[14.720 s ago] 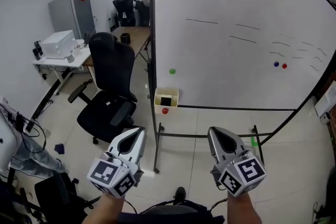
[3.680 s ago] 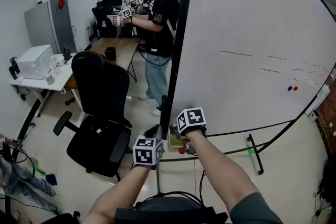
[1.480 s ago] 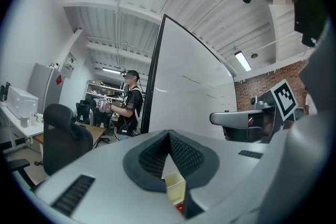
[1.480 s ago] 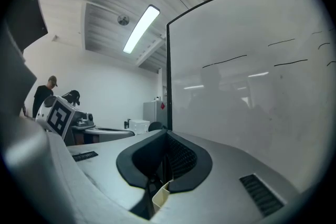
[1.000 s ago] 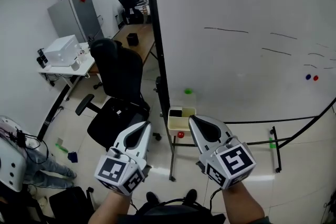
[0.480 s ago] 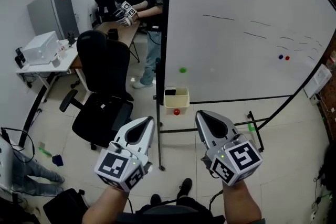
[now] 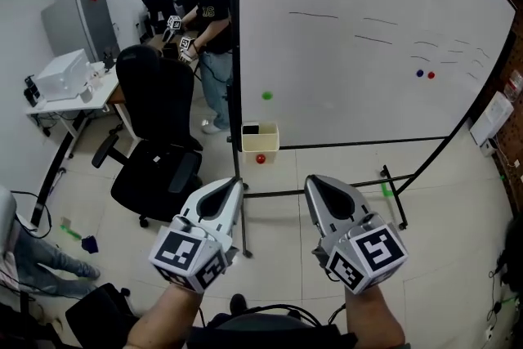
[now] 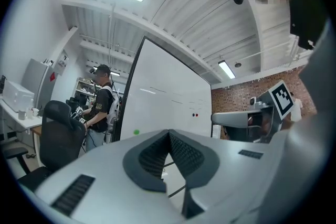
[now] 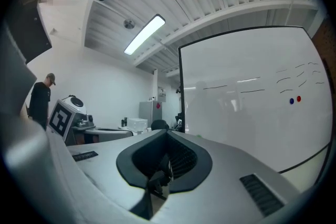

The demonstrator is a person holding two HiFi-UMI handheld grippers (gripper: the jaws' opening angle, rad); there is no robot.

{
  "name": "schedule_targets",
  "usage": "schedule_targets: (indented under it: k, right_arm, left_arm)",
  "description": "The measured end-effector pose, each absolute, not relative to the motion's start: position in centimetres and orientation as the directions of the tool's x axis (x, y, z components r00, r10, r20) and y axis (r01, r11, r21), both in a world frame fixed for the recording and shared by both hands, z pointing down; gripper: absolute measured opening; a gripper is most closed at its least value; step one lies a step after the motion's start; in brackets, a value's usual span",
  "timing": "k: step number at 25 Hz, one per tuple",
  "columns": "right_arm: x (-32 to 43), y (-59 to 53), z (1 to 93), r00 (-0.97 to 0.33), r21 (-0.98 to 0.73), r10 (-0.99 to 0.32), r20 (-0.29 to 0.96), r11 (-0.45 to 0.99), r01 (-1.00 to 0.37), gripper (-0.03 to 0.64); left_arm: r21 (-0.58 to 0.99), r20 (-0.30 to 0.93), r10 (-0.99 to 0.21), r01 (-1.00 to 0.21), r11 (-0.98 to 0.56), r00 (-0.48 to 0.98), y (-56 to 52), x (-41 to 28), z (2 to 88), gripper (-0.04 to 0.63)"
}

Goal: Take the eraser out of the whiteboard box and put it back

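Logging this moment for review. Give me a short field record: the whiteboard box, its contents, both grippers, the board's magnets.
whiteboard box: at the lower left corner of the whiteboard
box contents: a dark item, probably the eraser
left gripper: jaws together, empty, apart from the box
right gripper: jaws together, empty, apart from the box
magnets: green magnet above the box, red magnet just below it, blue magnet beside a second red magnet at right
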State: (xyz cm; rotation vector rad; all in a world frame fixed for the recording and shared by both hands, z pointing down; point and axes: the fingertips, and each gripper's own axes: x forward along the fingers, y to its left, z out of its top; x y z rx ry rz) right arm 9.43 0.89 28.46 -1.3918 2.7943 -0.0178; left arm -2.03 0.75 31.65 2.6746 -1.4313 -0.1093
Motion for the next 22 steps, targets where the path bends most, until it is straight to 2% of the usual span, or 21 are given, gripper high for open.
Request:
schedule_targets:
  k: [9, 16, 22]
  right_arm:
    - [15.4, 6.6, 29.2, -0.725, -0.012, -0.688, -0.013, 0.726, -0.688, 0.012]
    - [17.3, 9.9, 27.9, -0.684, -0.051, -0.724, -0.082, 0.689, -0.723, 0.012]
    - [15.8, 12.1, 28.0, -0.655, -0.064, -0.752, -0.072, 0.659, -0.749, 0.012]
  left_arm:
    - [0.132, -0.038, -0.889, -0.88, -0.457, 0.456, 6.0, 5.9, 30.7, 0.029]
    - [0.097, -0.024, -0.901, -0.896, -0.434, 0.433, 10.7, 5.7, 30.1, 0.029]
    - [0.09, -0.043, -0.882, -0.877, -0.471, 0.469, 13.0, 4.3, 29.2, 0.029]
